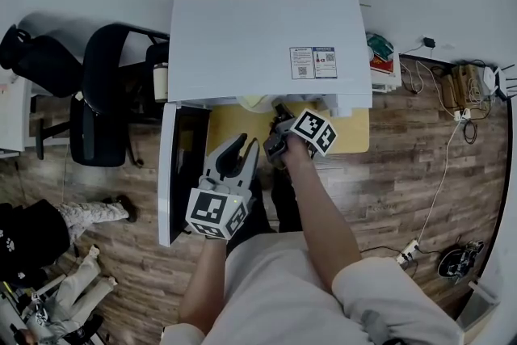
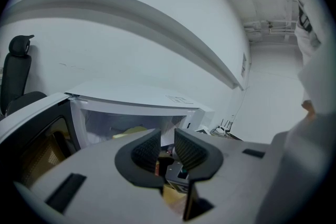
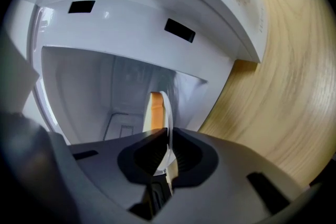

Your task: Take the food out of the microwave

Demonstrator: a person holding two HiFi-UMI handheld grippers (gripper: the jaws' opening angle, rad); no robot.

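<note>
- Head view: a white, box-shaped microwave stands on a pale wood-grain counter, with its door swung open at the left. The right gripper reaches in under the front edge. The left gripper hangs just outside, near the door.
- Left gripper view: the jaws stand a little apart, and nothing lies between their dark, ribbed inner faces. Beyond them is the cavity, smooth-walled and white.
- Right gripper view: the jaws pinch the thin rim of a smooth white plate, seen edge-on. The orange food lies on the plate, inside the cavity.
- Handling, as a judgement: the plate looks stiff and glazed, so it is probably slippery and breakable. The food appears light and may slide. A pinch on one side of the rim leaves the plate free to tip, so it should be kept level. The opposite rim is the natural hold for the free left jaws.
</note>
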